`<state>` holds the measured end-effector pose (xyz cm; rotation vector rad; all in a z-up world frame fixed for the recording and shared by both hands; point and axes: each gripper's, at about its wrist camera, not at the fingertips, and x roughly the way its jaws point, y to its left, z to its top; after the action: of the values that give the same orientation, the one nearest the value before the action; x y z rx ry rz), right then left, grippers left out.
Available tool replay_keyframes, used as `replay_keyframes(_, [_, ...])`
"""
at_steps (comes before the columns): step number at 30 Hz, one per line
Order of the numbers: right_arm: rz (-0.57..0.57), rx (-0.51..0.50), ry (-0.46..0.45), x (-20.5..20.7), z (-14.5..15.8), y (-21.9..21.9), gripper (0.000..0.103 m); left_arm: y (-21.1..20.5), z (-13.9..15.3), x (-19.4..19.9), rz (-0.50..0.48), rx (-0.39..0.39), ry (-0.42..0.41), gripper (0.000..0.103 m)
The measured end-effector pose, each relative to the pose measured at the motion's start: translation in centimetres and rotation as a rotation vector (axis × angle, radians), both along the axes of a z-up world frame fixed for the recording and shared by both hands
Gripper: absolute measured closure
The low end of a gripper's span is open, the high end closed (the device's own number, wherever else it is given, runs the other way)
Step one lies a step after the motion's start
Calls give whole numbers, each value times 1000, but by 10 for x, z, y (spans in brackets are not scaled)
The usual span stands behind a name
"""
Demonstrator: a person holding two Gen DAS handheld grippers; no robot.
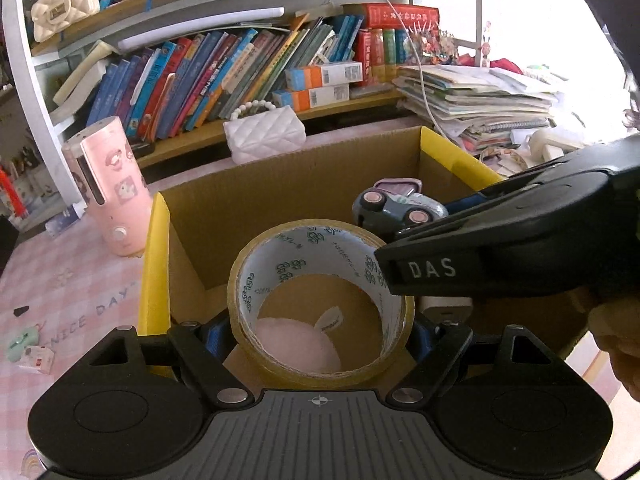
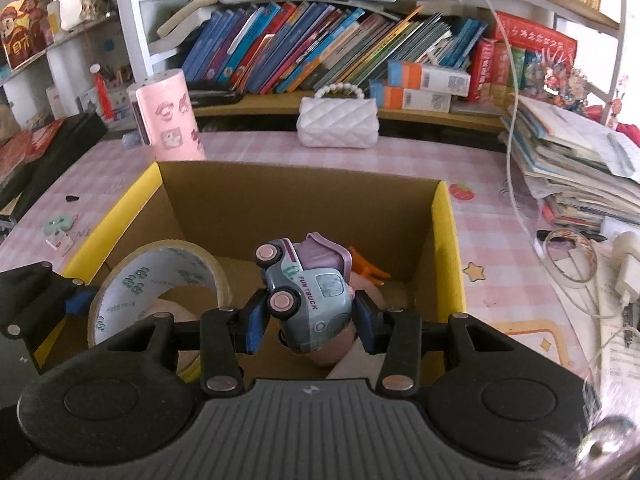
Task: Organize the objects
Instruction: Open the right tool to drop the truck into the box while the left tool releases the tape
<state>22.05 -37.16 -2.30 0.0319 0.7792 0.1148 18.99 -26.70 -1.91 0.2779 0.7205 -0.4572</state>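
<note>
A roll of clear-tan tape (image 1: 320,300) stands on edge between the blue pads of my left gripper (image 1: 320,336), which is shut on it above the near left part of an open cardboard box (image 1: 280,192) with yellow flaps. My right gripper (image 2: 312,320) is shut on a grey-blue and lilac toy truck (image 2: 310,300), tilted nose down over the box (image 2: 300,200). The right wrist view shows the tape roll (image 2: 160,280) to the left of the truck. In the left wrist view the truck (image 1: 396,204) shows behind the right gripper's black body. A pink round thing (image 1: 296,344) and an orange item (image 2: 366,268) lie in the box.
The box sits on a pink checked tablecloth (image 2: 500,208). A pink cylinder (image 2: 168,116) stands behind its left corner and a white quilted purse (image 2: 338,124) behind its middle. A stack of papers (image 2: 572,160), cables and a charger (image 2: 628,272) crowd the right. Small items (image 2: 60,226) lie at left.
</note>
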Motion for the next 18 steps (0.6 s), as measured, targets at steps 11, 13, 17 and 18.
replay_keyframes(11, [50, -9, 79, 12, -9, 10, 61, 16, 7, -15, -2, -18, -25, 18])
replay_keyframes(13, [59, -17, 96, 14, -11, 11, 61, 16, 7, -15, 0, -12, -21, 18])
replay_keyframes(17, [81, -31, 119, 16, -13, 13, 61, 18, 9, -19, -3, -28, -10, 15])
replay_keyframes(18, [85, -34, 124, 17, -14, 14, 61, 18, 10, -20, -5, -33, -13, 12])
